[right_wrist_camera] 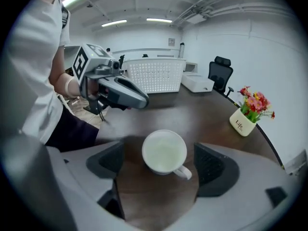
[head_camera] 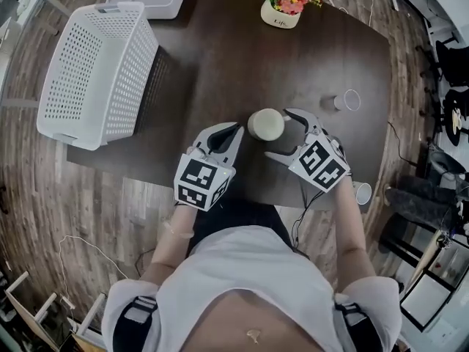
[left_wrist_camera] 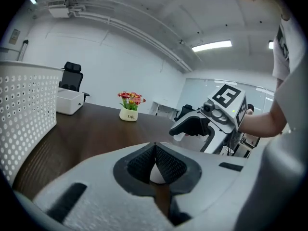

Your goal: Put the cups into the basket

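- Cup (head_camera: 265,124), white, handled: we judge it rigid, slick, breakable; grip across its body.
- Our right gripper (head_camera: 277,133) stands wide around it; left gripper (head_camera: 234,129) closed, empty.

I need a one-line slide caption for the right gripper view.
Open right gripper straddles an upright white cup on the dark table, jaws clear of it.
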`<state>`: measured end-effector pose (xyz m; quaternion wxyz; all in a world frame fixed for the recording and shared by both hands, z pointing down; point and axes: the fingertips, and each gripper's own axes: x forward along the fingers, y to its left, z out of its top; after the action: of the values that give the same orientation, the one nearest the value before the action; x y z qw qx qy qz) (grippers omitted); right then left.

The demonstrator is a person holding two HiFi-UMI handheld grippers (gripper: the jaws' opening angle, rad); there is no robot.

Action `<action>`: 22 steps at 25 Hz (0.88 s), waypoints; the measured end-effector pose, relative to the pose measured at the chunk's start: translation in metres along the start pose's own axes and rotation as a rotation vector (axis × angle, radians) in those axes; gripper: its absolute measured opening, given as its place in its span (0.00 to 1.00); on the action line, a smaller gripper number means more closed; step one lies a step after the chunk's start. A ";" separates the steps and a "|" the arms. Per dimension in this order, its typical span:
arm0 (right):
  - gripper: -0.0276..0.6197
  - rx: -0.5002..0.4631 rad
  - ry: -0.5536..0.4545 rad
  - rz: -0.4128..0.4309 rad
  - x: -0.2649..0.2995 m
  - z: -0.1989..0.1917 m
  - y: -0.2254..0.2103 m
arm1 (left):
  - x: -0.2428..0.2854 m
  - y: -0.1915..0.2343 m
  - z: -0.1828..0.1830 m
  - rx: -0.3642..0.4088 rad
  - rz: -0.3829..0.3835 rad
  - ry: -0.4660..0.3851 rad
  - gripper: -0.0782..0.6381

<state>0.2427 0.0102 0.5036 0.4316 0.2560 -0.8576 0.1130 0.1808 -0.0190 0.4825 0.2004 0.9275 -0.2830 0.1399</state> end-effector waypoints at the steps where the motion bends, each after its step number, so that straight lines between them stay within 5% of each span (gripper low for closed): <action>1: 0.70 -0.002 0.020 0.016 0.005 -0.003 -0.001 | 0.002 0.001 -0.002 0.000 -0.003 0.002 0.12; 13: 0.70 -0.103 0.246 0.145 0.055 -0.014 -0.007 | 0.011 0.015 -0.025 -0.048 0.010 -0.005 0.12; 22: 0.70 -0.050 0.344 0.232 0.068 -0.025 0.002 | 0.002 0.028 -0.033 -0.098 0.008 0.004 0.12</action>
<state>0.2255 -0.0008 0.5728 0.5621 0.1214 -0.7975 0.1826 0.1615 -0.0263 0.5200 0.2454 0.9151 -0.2928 0.1287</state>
